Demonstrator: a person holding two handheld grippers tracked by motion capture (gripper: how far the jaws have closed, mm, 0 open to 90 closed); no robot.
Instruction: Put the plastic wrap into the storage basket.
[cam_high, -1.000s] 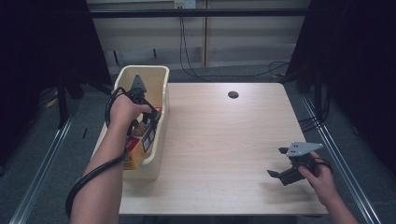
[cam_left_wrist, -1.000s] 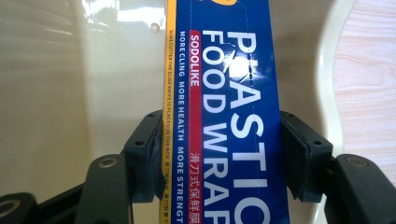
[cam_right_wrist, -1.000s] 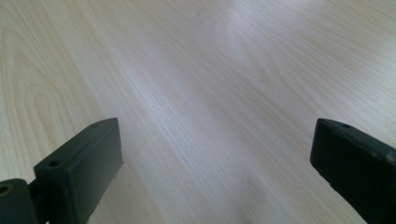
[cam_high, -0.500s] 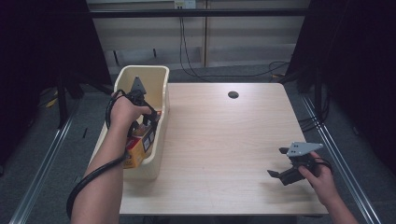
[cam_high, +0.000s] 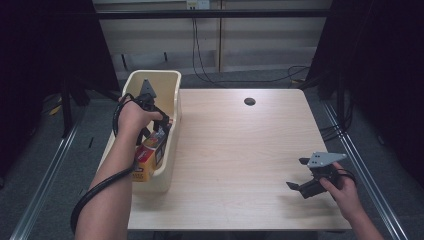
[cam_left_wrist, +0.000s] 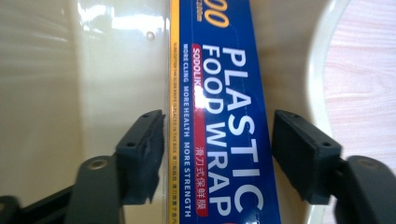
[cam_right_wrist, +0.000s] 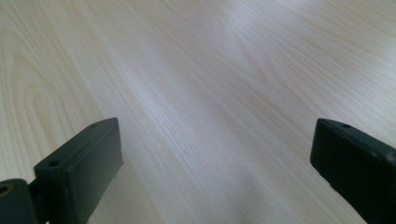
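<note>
A blue box of plastic food wrap (cam_left_wrist: 224, 116) stands inside the cream bin (cam_high: 150, 75), against its pale wall (cam_left_wrist: 46, 93). My left gripper (cam_high: 152, 131) reaches down into the bin. Its jaws have just been opening, and in the left gripper view the box lies between the pads of the left gripper (cam_left_wrist: 217, 140), the left pad close against the box edge and the right pad a little off it. My right gripper (cam_high: 296, 173) rests low over the table near the front right corner. The right gripper (cam_right_wrist: 215, 154) stands wide open over bare wood.
The bin sits at the left edge of the wooden table (cam_high: 235, 150) and also holds an orange and yellow carton (cam_high: 145, 160). A dark round hole (cam_high: 249, 101) is near the table's far edge. Cables trail on the floor behind.
</note>
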